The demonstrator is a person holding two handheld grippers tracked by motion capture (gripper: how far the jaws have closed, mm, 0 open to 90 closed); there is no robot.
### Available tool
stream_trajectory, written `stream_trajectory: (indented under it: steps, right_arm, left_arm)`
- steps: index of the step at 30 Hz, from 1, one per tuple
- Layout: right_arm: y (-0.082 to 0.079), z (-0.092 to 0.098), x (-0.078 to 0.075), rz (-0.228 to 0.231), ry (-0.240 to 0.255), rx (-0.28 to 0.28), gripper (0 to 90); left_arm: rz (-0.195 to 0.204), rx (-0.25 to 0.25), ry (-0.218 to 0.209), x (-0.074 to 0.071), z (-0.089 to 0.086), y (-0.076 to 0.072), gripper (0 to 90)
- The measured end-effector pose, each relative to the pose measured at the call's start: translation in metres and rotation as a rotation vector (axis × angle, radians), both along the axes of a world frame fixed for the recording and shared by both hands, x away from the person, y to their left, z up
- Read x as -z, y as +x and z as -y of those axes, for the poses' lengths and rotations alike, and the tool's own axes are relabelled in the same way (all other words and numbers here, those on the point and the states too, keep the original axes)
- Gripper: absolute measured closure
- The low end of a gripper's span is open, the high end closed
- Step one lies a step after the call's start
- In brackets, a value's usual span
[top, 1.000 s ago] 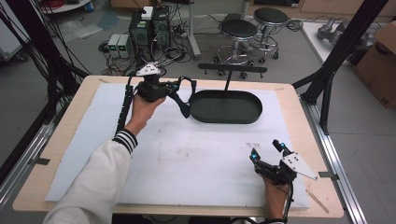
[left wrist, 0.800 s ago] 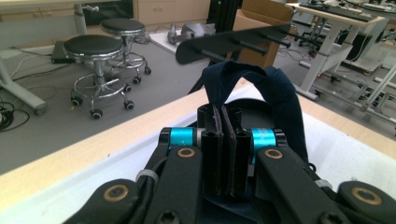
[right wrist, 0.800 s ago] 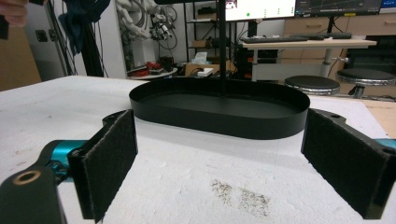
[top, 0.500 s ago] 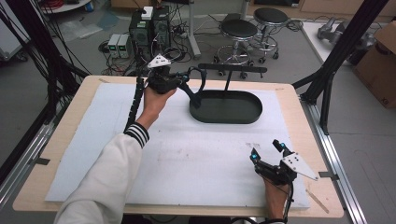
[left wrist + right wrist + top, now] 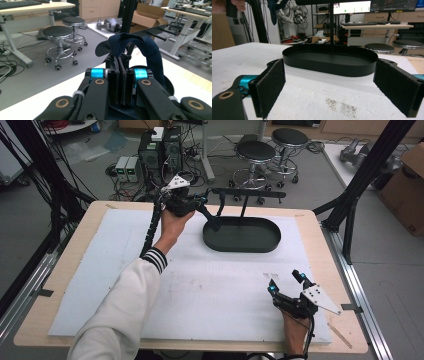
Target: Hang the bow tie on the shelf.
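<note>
White table mat point(image 5: 210, 285), 1 black oval tray point(image 5: 242, 234) w/ rack, left gripper point(image 5: 212, 220) clamped on 1 dark blue cloth point(image 5: 150, 50) just before tray, right gripper point(image 5: 287, 282) wide open, empty, tray ahead, 2 stools point(image 5: 270, 152) behind.

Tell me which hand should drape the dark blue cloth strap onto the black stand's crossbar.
Left, probably. The left gripper is already shut on the dark blue cloth strap, raised beside the black crossbar. The right gripper rests open and empty near the table's front edge, far from the stand.
</note>
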State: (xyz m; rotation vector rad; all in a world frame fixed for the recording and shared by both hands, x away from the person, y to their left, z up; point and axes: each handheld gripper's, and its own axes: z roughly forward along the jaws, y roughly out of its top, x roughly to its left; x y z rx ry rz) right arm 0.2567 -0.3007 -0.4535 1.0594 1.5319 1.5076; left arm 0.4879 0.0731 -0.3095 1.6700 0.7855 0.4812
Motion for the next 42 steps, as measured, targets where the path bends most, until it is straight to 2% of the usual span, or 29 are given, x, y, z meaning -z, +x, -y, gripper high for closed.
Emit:
stream_trajectory:
  steps: [3,6,9,13,16,18,20,27,32,35,42]
  right_arm:
    - [0.000,-0.001,0.000,-0.004,0.001,0.001,9.7]
    - [-0.001,-0.001,0.000,-0.006,0.002,0.000,9.7]
    - [0.000,-0.001,0.000,-0.004,0.007,0.000,9.7]
    - [0.000,0.000,0.000,0.001,0.000,0.001,9.7]
    - [0.000,0.000,0.000,-0.003,0.004,0.001,9.7]
    - [0.000,0.000,0.000,-0.004,0.008,0.001,9.7]
    - [0.000,0.000,0.000,0.001,0.002,0.001,9.7]
    - [-0.001,0.000,0.000,-0.003,0.007,0.000,9.7]
    - [-0.001,0.000,0.000,-0.002,0.007,-0.001,9.7]
    - [-0.001,0.000,0.000,-0.003,0.012,-0.002,9.7]
    - [0.000,0.001,0.000,0.000,0.013,-0.001,9.7]
  left_arm:
    - [0.011,0.000,0.007,-0.001,0.005,0.002,86.7]
    - [0.026,0.004,0.032,-0.003,0.012,0.003,86.7]
    - [0.047,-0.001,0.023,-0.005,0.016,0.005,86.7]
    - [0.046,-0.025,0.061,-0.002,0.020,0.009,86.7]
    - [0.048,-0.046,0.033,-0.004,0.023,0.013,86.7]
    - [0.057,-0.049,0.061,-0.002,0.026,0.013,86.7]
    - [0.050,-0.058,0.084,0.001,0.027,0.014,86.7]
    - [0.058,-0.073,0.098,0.006,0.032,0.015,86.7]
    - [0.065,-0.079,0.131,0.011,0.036,0.016,86.7]
    - [0.068,-0.077,0.137,0.014,0.039,0.016,86.7]
    - [0.044,-0.083,0.142,0.023,0.038,0.017,86.4]
